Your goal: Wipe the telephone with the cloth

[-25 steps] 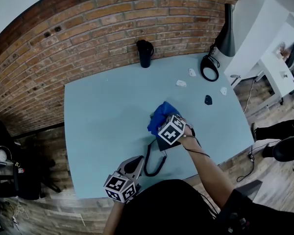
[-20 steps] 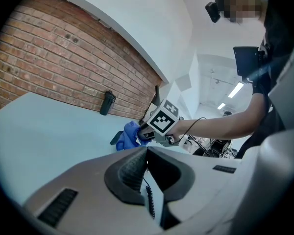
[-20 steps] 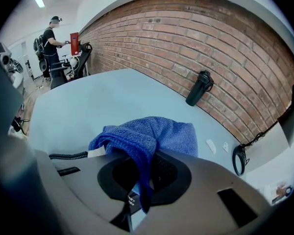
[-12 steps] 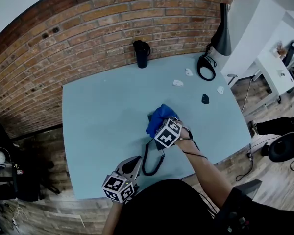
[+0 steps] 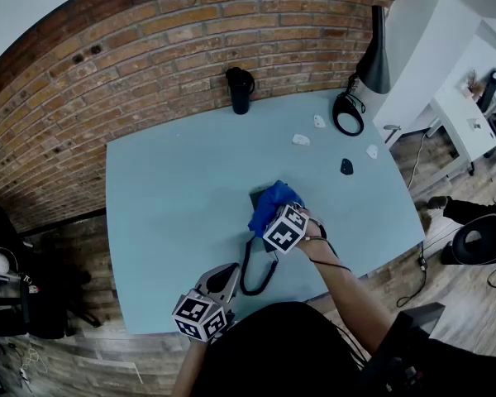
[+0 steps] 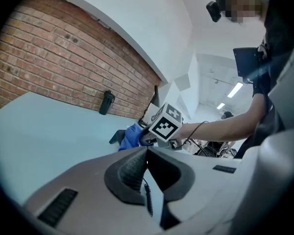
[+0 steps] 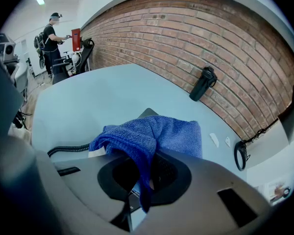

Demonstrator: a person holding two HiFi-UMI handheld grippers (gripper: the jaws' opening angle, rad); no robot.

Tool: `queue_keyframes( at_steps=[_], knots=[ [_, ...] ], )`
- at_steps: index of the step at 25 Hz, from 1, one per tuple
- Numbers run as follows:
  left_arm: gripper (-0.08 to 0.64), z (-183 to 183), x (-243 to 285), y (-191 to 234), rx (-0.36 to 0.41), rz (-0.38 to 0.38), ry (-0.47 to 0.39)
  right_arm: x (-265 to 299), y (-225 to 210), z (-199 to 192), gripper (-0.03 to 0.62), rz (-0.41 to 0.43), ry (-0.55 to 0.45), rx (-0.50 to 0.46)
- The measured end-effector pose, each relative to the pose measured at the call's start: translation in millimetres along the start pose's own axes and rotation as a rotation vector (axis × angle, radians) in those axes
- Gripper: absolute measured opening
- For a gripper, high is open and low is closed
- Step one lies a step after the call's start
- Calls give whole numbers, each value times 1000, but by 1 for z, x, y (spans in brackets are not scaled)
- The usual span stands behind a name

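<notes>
Nearest the person, the left hand-held gripper [image 5: 224, 279] hovers over the near edge of the table [image 5: 165, 188]. Its jaws are pressed together with nothing between them, and it touches no part of the task. Just beyond it the telephone's coiled cord [image 5: 250, 276] loops across the table.

Further in, the right hand-held gripper [image 7: 146, 180] is clamped on a bunched fold of the blue cloth [image 7: 161, 133]. The rest of the cloth spreads forward over the telephone [image 5: 258, 196], which sits near the middle of the table and shows only a dark corner past the fabric.

The cloth looks like light, limp terry: it drapes, folds over itself and needs little grip, so a pinch on a gathered fold suits it better than a pinch on a single edge, which would probably trail. The telephone appears rigid and fairly light, so it may well skate on the smooth table under wiping pressure. The springy cord could drag or snag. The idle left hand-held gripper would likely best steady the set by pressing on the body's near edge, not on the cord.

Farthest off, a black bottle [image 5: 240, 89] stands upright by the brick wall [image 5: 165, 48].
</notes>
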State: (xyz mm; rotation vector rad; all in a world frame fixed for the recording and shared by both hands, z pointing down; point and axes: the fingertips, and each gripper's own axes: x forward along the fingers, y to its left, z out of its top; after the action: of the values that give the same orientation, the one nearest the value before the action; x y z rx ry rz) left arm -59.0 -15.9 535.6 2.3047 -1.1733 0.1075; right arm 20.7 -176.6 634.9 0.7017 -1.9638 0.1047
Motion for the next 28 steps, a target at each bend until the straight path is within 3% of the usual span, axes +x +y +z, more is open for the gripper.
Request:
queue_keyframes(
  at_steps=[28],
  knots=[
    [14, -3, 1, 1, -6, -2, 6, -5, 42, -46, 54, 72, 60, 27]
  ],
)
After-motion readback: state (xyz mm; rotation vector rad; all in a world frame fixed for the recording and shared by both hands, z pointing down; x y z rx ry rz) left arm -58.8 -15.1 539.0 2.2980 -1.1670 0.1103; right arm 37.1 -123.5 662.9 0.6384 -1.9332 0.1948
